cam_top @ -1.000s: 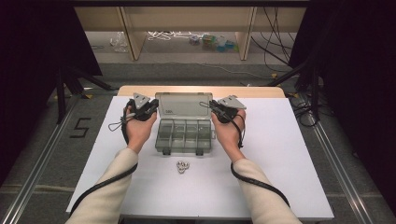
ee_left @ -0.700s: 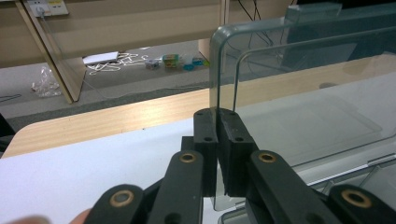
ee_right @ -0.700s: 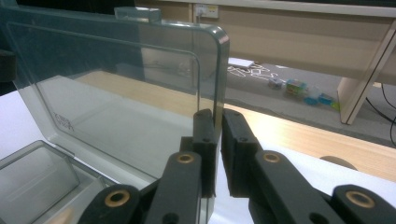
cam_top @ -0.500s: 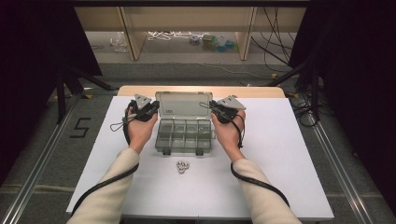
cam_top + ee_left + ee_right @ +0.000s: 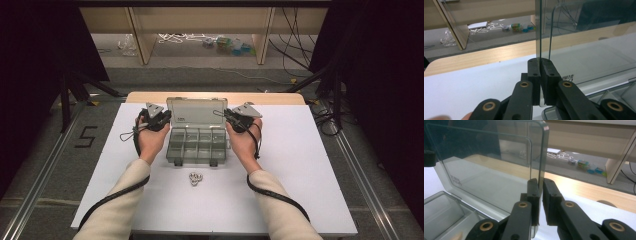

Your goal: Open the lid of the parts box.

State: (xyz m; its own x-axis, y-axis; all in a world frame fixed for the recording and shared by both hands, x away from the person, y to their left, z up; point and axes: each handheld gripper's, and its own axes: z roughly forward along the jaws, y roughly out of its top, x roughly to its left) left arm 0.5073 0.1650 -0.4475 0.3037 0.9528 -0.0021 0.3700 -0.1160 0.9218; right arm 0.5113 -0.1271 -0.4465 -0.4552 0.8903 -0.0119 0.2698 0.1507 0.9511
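Clear plastic lid (image 5: pixel 196 111) stands clamped at each side edge between left tongs (image 5: pixel 540 65) and right tongs (image 5: pixel 541 185), so both should swing together evenly.

The high view looks forward and down from above the person's side, taking in the whole white bench (image 5: pixel 300 200) from a distance, with the floor and shelving beyond. The left gripper view sits very close behind the left tool (image 5: pixel 540 62), facing the far bench edge. The right gripper view sits equally close behind the right tool (image 5: pixel 541 182). All three views share the clear lid (image 5: pixel 196 111) (image 5: pixel 586 50) (image 5: pixel 486 165).
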